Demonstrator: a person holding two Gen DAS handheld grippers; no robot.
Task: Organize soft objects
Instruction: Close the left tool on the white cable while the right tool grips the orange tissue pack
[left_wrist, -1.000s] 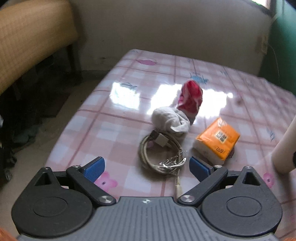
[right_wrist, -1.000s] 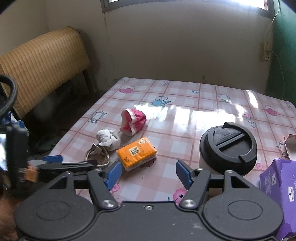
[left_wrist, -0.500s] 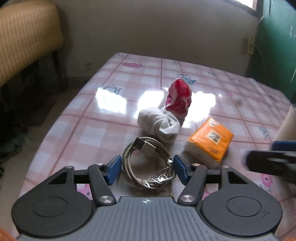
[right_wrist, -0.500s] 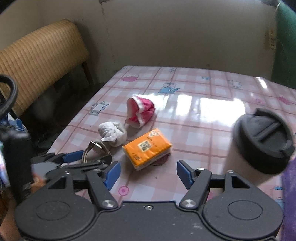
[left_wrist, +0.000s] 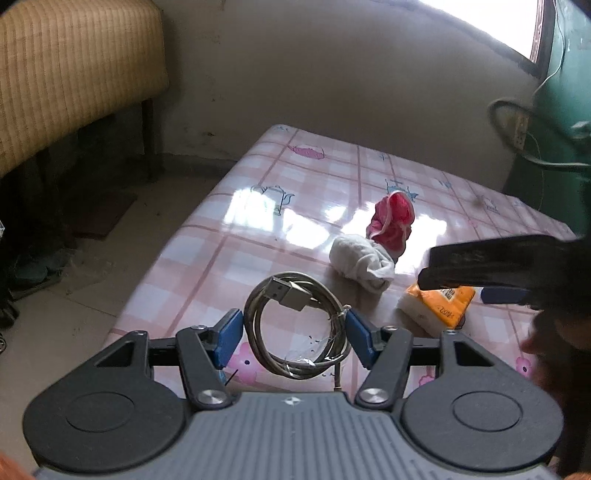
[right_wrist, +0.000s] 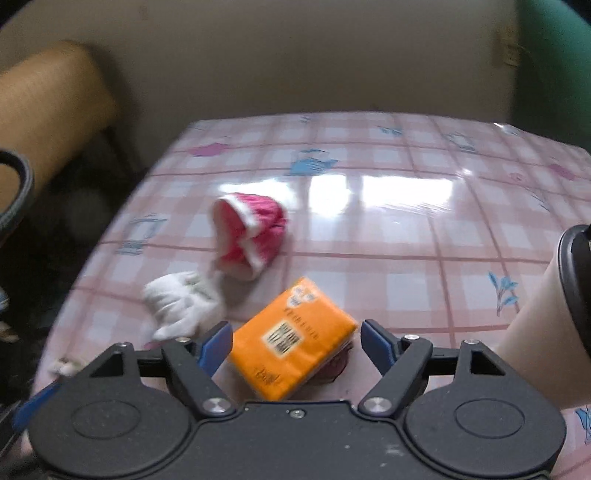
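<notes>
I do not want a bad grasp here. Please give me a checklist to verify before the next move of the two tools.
1. Right tool open: ok, jaws apart.
2. Orange tissue pack between the right jaws: ok, it lies between them, not gripped.
3. Pack square to the jaws: not ok, it lies diagonal.
4. Left tool open: ok; the coiled USB cable lies between its jaws, not gripped.
5. Cable is a soft object to sort: cannot tell.
6. White sock and red sock clear of the right jaws: ok, both lie beyond and to the left.
</notes>
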